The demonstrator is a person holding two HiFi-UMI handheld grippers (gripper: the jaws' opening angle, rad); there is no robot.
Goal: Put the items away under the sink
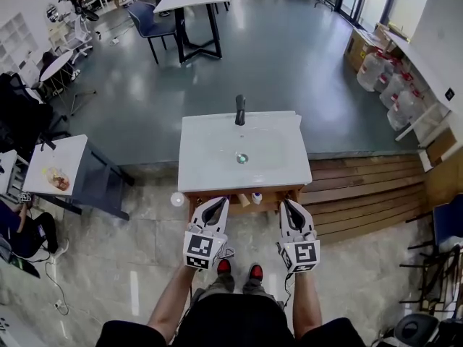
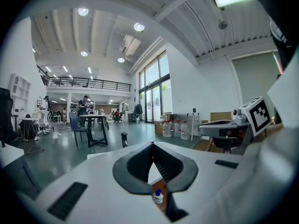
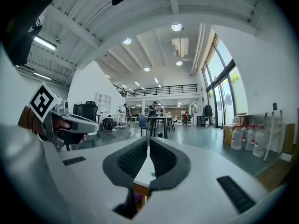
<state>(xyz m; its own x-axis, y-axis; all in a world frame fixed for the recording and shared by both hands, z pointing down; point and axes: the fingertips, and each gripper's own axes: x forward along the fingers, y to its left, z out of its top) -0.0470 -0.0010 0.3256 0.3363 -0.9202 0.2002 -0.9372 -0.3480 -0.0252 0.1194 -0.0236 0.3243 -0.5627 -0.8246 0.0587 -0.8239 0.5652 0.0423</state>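
Sink: a white rectangular ceramic sink top [image 1: 210,173] rests on a brown wooden cabinet [image 1: 269,197]. A black upright faucet [image 1: 240,110] stands at the middle of its back edge.
Bottle: a small white plastic bottle with a blue cap [image 1: 256,198] stands upright inside the wooden cabinet. It is just under the sink's front edge, a little right of the middle. The left gripper view shows the same bottle [image 2: 158,197] against the wood, seen through the gap below the jaw tips.
Left gripper: the white left gripper with dark ribbed pads [image 1: 217,203] is held before the cabinet's front left part and points toward it. Its jaws meet tip to tip with nothing between them, and it is apart from the bottle.
Right gripper: the matching white right gripper [image 1: 289,205] is held before the cabinet's front right part. Its jaws are pressed together and hold nothing.
Marker cubes: 2 white cubes with black square markers, 1 on each gripper [image 1: 202,250].
Floor: a white round object [image 1: 177,199] lies on the pale tiled floor, just beside the cabinet's front left corner. The toes of 2 red shoes [image 1: 224,267] show between the person's forearms.
Background: a white-topped, dark-framed table [image 1: 192,2] and a blue chair [image 1: 148,20] stand well behind the sink.
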